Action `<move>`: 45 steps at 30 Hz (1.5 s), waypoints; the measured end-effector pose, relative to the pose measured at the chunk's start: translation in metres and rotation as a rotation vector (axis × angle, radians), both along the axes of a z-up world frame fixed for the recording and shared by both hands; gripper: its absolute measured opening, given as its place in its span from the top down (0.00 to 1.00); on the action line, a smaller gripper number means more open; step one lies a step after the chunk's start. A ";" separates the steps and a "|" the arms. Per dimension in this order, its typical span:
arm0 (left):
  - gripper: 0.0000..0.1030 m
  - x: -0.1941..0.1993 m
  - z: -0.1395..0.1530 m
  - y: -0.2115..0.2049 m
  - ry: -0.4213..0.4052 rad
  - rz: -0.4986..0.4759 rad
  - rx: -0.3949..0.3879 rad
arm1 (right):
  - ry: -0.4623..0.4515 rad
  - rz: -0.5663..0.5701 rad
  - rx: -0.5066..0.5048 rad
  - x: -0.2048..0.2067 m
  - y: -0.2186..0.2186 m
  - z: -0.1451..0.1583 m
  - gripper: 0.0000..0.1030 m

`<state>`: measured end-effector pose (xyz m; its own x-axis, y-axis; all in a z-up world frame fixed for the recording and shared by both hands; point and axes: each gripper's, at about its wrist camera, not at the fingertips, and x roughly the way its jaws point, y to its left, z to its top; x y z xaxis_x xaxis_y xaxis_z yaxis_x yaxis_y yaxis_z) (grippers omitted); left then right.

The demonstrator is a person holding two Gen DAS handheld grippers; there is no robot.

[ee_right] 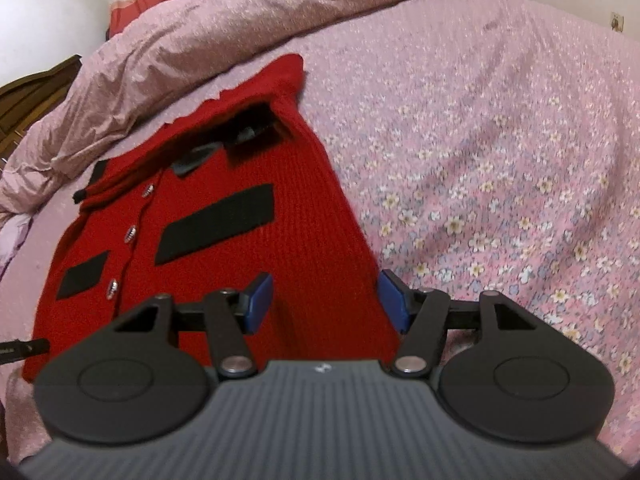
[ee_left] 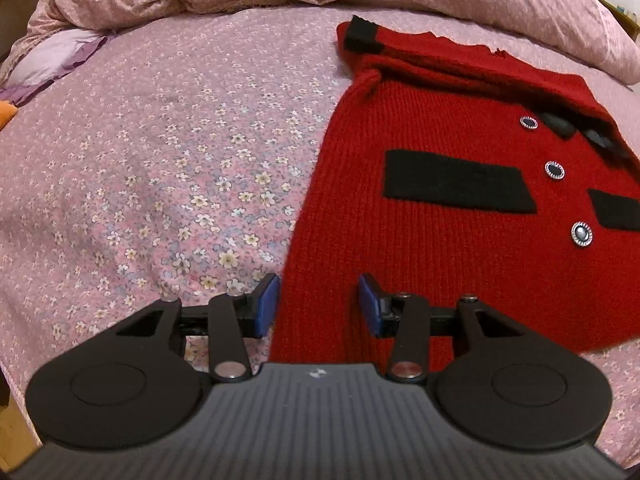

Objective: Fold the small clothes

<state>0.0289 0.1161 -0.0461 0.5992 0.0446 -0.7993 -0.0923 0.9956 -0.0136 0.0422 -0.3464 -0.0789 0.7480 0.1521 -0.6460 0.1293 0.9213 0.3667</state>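
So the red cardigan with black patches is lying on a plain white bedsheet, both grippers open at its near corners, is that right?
Not quite. The bedsheet is pink with small flowers, not plain white, as both wrist views show. The red cardigan does lie on it, left gripper and right gripper open at its near corners.

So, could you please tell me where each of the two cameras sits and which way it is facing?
Left wrist: on the left gripper, tilted down over the red cardigan's left hem corner on the bed; open blue fingers straddle that edge.
Right wrist: on the right gripper, tilted down over the cardigan's right hem corner; open fingers straddle that edge.
Shared: the same cardigan, floral bed and rumpled quilt behind.
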 end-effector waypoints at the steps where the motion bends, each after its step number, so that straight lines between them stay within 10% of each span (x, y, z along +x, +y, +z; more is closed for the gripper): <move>1: 0.51 0.001 -0.001 0.000 -0.002 -0.002 0.000 | 0.009 -0.005 0.004 0.001 -0.001 -0.002 0.41; 14: 0.48 -0.002 -0.001 0.023 0.002 -0.003 -0.178 | 0.009 0.037 0.062 -0.003 -0.006 -0.007 0.41; 24: 0.40 0.005 -0.008 0.000 -0.026 -0.040 -0.050 | 0.011 0.050 0.094 -0.001 -0.008 -0.009 0.41; 45: 0.37 0.001 -0.012 0.004 -0.025 -0.074 -0.052 | 0.028 0.103 0.073 0.006 -0.003 -0.009 0.34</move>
<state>0.0297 0.1205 -0.0577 0.6193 -0.0419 -0.7840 -0.0171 0.9976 -0.0669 0.0479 -0.3494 -0.0883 0.7081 0.2748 -0.6505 0.0460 0.9013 0.4308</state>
